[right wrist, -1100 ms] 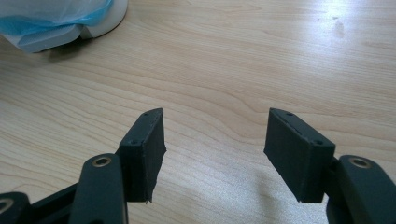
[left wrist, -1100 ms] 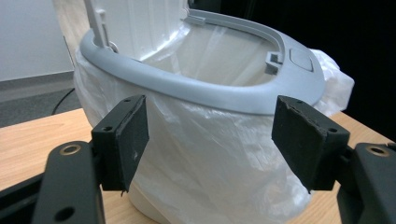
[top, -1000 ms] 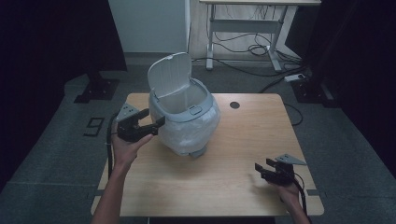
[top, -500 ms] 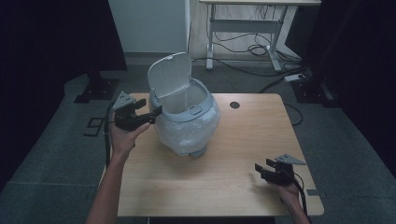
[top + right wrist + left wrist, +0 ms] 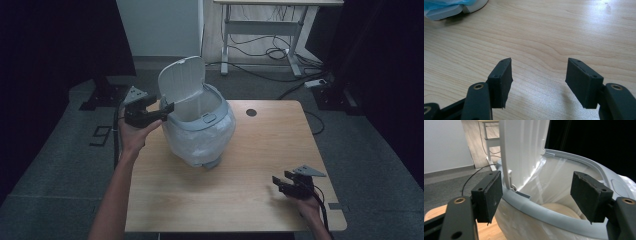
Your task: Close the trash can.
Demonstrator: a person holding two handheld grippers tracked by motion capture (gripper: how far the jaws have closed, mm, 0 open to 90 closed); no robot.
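Your left gripper (image 5: 162, 111): jaws wide apart, holding nothing, at the rim by the raised lid (image 5: 181, 79) | bin (image 5: 200, 131): lined with a plastic bag, stood on the table (image 5: 225, 195), back-left of centre | your right gripper (image 5: 281, 183): jaws spread, gripping nothing, low over the near-right corner.

Floor cables (image 5: 260, 42) behind wooden table (image 5: 225, 200)

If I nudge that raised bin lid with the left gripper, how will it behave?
The lid stands upright on a rear hinge, so it will probably swing shut rather than resist. The bin looks thin plastic, lined and nearly empty, likely light; a hard push from the open left gripper may slide it.
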